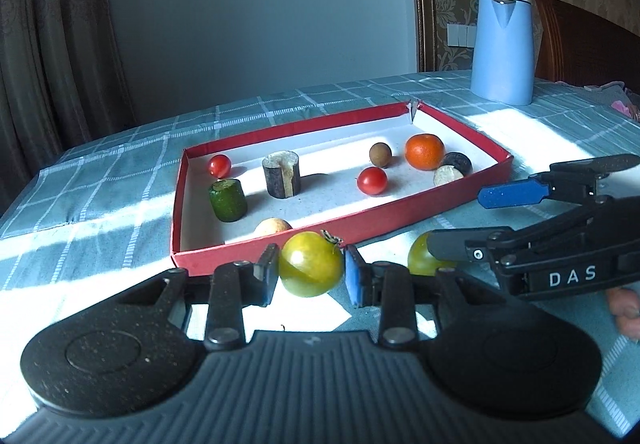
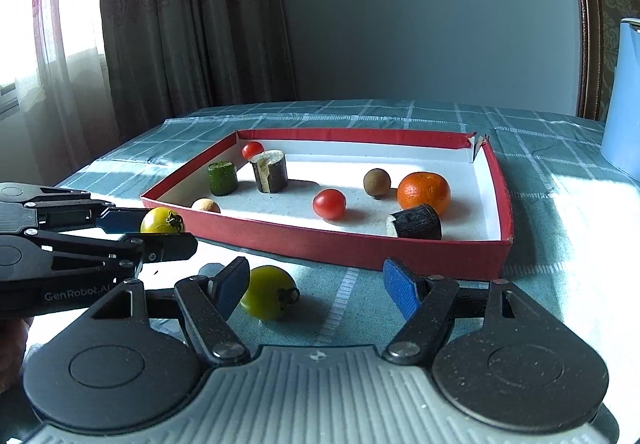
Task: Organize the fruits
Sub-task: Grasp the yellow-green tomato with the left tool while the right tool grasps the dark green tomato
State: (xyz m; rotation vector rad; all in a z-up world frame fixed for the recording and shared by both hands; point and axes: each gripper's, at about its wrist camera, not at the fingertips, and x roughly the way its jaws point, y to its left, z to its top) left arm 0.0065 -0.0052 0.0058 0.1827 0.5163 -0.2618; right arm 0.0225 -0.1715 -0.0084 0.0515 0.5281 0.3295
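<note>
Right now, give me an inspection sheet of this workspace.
Surface: checked tablecloth, sunlit patches.
Job's things: red tray holds two red tomatoes, an orange, cut vegetable pieces and small brown fruits; two green tomatoes lie outside it.
Clutter: blue jug.
Grippers: left tool shut on one green tomato; right tool open around the other green tomato.
Cables: nothing seen.
Surroundings: curtains, wall, chair.
</note>
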